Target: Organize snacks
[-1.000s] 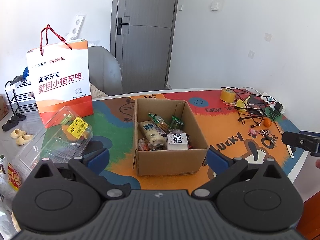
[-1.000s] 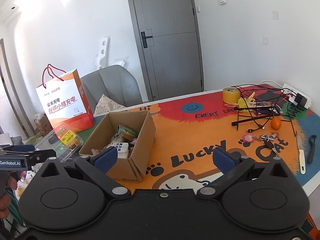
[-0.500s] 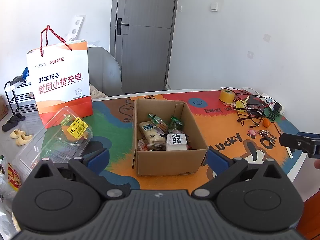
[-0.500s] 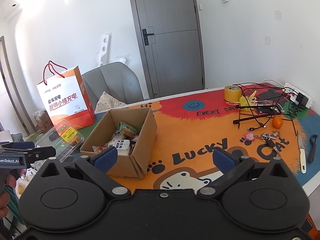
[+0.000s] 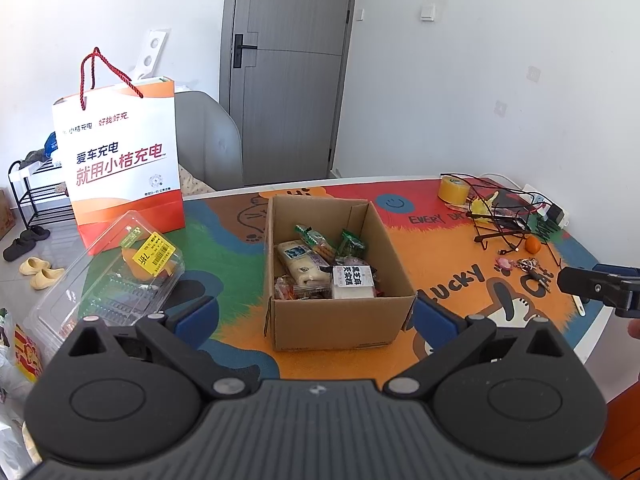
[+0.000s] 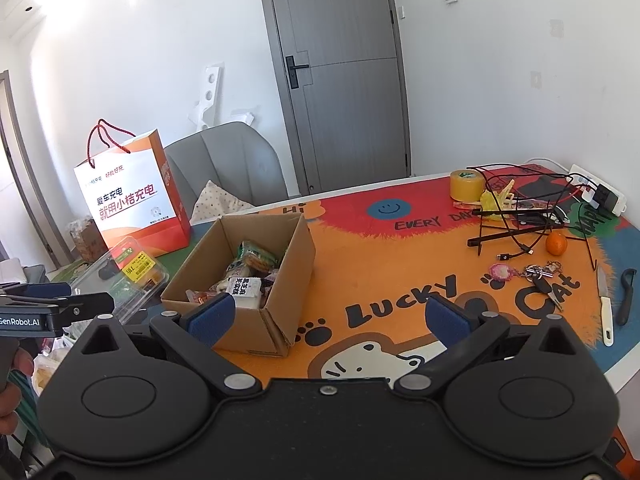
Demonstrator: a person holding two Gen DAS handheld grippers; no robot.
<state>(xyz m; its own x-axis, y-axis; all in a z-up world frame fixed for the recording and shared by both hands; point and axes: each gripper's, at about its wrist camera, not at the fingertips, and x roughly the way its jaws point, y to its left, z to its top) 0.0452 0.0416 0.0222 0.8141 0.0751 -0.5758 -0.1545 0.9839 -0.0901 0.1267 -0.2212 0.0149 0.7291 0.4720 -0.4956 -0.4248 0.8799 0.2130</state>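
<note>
The left gripper (image 5: 316, 316) and right gripper (image 6: 326, 316) both hover with jaws spread wide, empty. At twelve o'clock of the left one, the cardboard box (image 5: 336, 322) holds the snacks (image 5: 320, 268); the orange bag (image 5: 120, 160) stands at ten o'clock beyond.

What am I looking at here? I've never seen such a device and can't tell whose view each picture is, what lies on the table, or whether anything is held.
A person holds a two-finger gripper in each hand, each with a camera looking along its blue-padded fingers. One picture is from the left gripper, the other from the right gripper; each also glimpses the other at its edge. Both are open and hold nothing. On the colourful table stands an open cardboard box with wrapped snacks inside. Beside it lie a clear plastic container and an orange paper bag. Farther off are a tape roll, cables, a small orange, keys and a knife.
</note>
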